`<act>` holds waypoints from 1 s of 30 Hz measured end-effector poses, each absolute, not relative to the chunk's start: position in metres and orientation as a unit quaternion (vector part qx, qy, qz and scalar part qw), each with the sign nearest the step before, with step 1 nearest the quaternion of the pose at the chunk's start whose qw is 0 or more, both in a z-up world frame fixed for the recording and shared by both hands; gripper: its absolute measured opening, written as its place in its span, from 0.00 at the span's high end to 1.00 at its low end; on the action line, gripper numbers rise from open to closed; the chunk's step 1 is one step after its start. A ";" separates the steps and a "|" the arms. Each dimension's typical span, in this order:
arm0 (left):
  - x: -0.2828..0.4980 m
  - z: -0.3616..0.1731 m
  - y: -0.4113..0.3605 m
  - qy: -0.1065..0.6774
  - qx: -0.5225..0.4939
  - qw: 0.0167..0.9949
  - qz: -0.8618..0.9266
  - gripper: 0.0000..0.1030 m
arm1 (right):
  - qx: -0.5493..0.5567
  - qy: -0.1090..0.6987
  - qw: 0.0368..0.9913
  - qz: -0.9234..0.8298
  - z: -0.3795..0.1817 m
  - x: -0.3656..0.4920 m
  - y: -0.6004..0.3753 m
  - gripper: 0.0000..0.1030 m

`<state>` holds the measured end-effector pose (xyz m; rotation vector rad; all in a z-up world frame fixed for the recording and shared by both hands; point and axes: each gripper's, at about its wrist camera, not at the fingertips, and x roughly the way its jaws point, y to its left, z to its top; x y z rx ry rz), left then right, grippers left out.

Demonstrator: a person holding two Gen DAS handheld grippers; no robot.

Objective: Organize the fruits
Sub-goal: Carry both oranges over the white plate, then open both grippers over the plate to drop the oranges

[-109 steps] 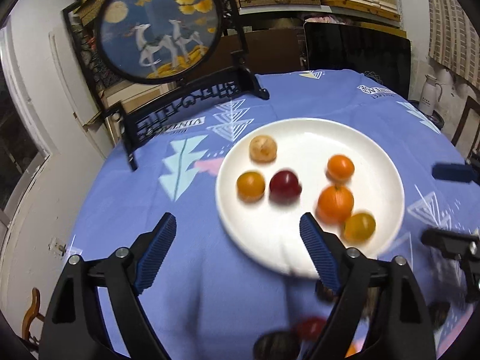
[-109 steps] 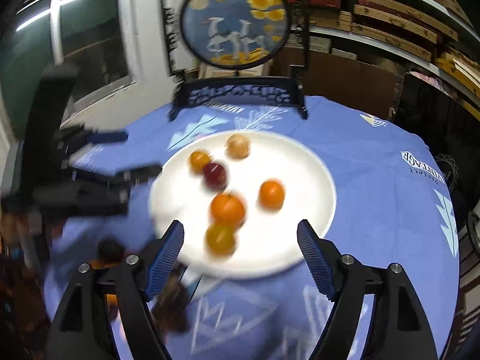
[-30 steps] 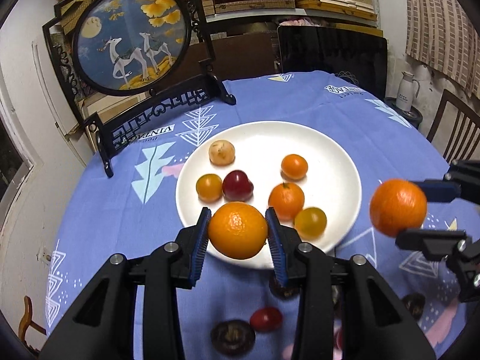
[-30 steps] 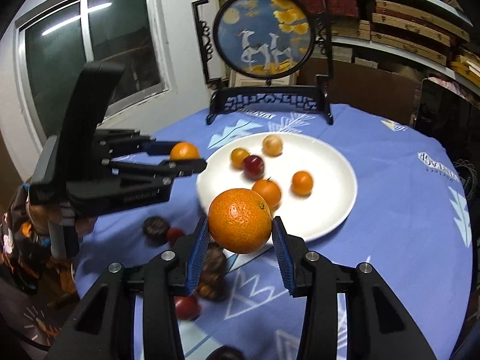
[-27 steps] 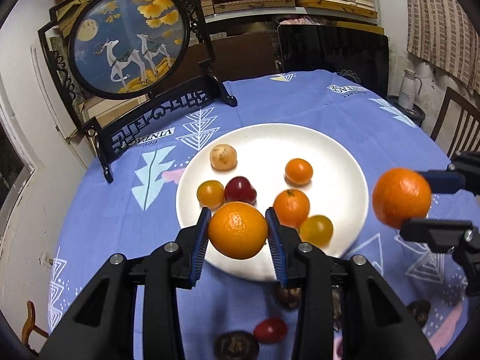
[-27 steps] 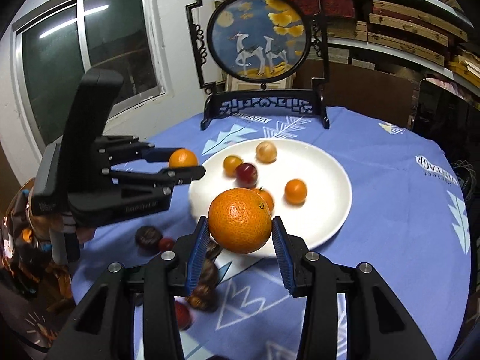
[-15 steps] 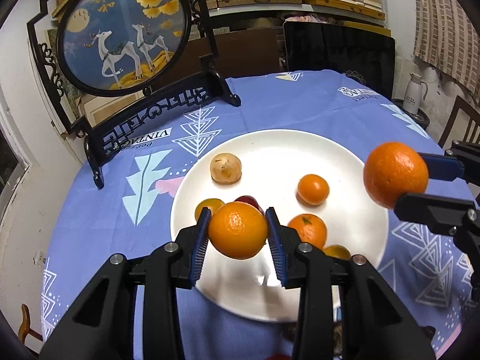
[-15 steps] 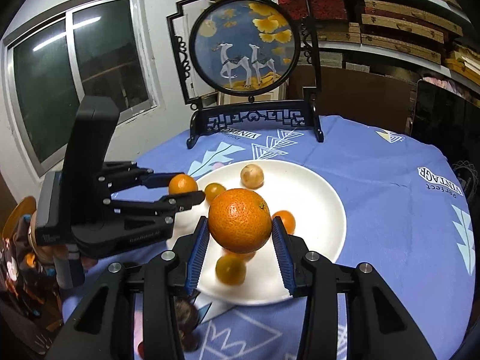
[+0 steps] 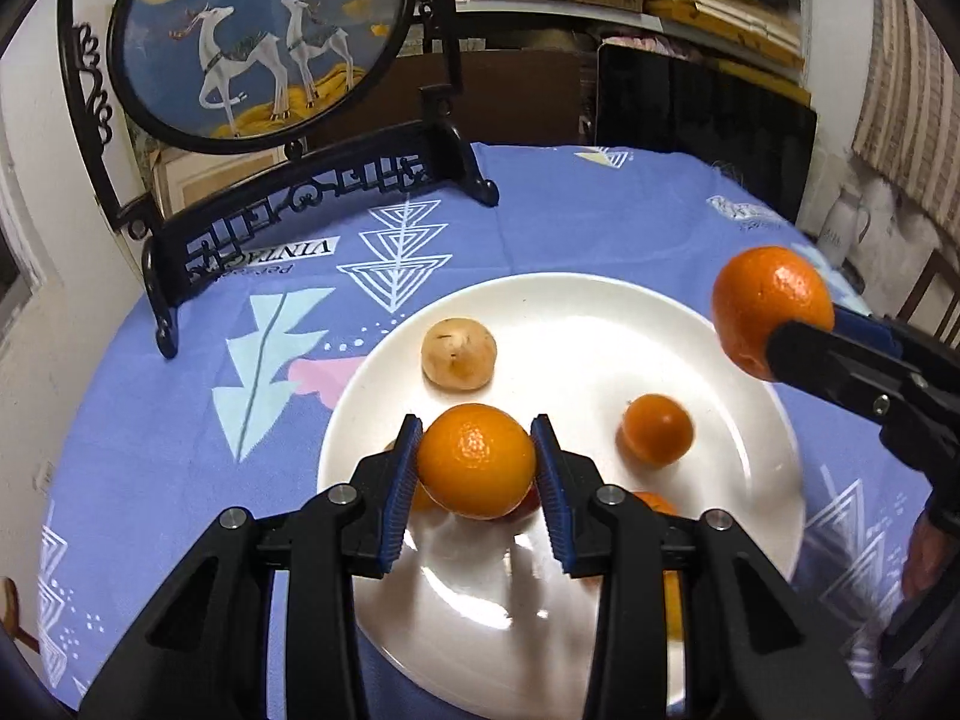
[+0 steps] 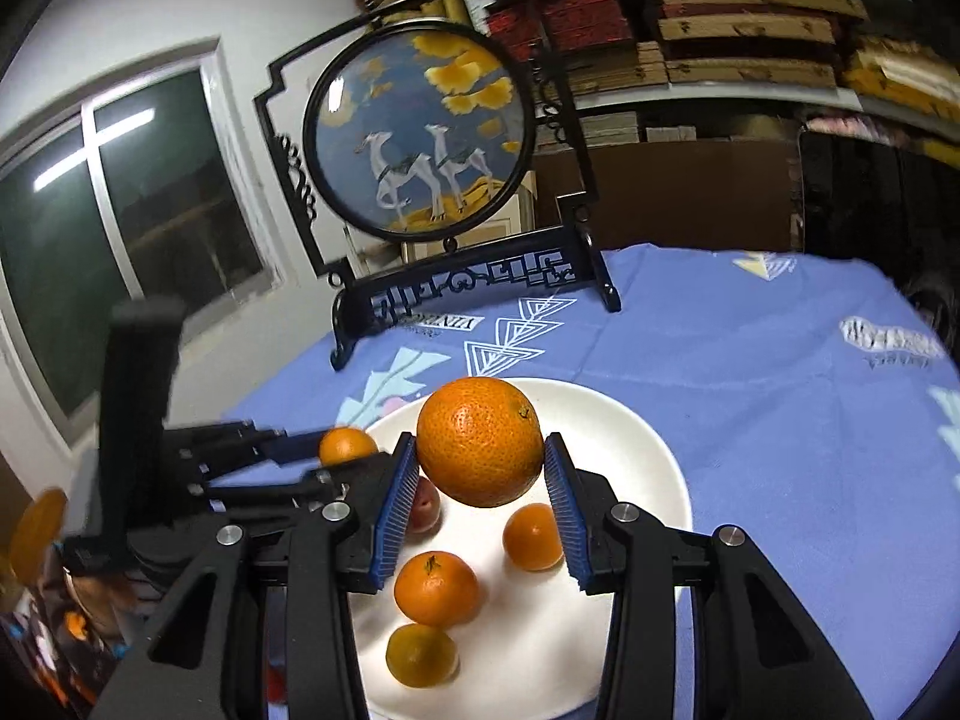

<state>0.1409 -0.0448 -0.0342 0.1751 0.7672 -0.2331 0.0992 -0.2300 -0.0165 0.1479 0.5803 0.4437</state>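
My left gripper [image 9: 477, 465] is shut on a small orange [image 9: 477, 461], held above the near left part of the white plate [image 9: 600, 324]. My right gripper [image 10: 480, 468] is shut on a larger orange [image 10: 480, 441] over the same plate [image 10: 648, 450]; that orange [image 9: 771, 309] hangs at the plate's right rim in the left wrist view. On the plate lie a pale tan fruit [image 9: 459, 353], a small tangerine [image 9: 657, 429] and, in the right wrist view, two more tangerines [image 10: 437, 588] [image 10: 533, 537], a yellowish fruit [image 10: 420, 655] and a dark red fruit [image 10: 427, 504] partly hidden by my finger.
A round painted screen on a black carved stand [image 9: 258, 36] rises at the far left of the blue patterned tablecloth [image 9: 570, 204]. A dark chair back [image 9: 702, 114] and shelves stand behind the table. A window [image 10: 120, 228] is on the left wall.
Both grippers have carried their oranges forward over the plate, which now looms larger and nearer. The right gripper's orange has shifted from beside the plate to above its right rim.
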 end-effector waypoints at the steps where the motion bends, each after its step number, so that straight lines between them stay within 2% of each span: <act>1: 0.141 -0.035 -0.045 0.372 0.088 0.917 -0.113 0.65 | 0.071 0.282 0.933 0.214 -0.017 0.099 -0.231 0.58; 9: 0.140 -0.042 -0.051 0.377 0.097 0.913 -0.120 0.64 | 0.090 0.288 0.932 0.201 -0.031 0.109 -0.230 0.55; 10: 0.141 -0.043 -0.052 0.376 0.098 0.914 -0.120 0.63 | 0.097 0.277 0.934 0.202 -0.031 0.108 -0.233 0.47; 12: 0.140 -0.043 -0.050 0.365 0.093 0.919 -0.118 0.45 | 0.106 0.261 0.941 0.189 -0.030 0.106 -0.239 0.34; 13: 0.140 -0.043 -0.048 0.362 0.089 0.920 -0.117 0.43 | 0.109 0.257 0.943 0.183 -0.029 0.105 -0.243 0.33; 23: 0.144 -0.041 -0.039 0.361 0.076 0.923 -0.110 0.34 | 0.113 0.273 0.939 0.175 -0.037 0.111 -0.248 0.30; 30: 0.131 -0.018 -0.032 0.343 0.056 0.928 -0.135 0.33 | 0.122 0.281 0.929 0.208 -0.022 0.102 -0.241 0.29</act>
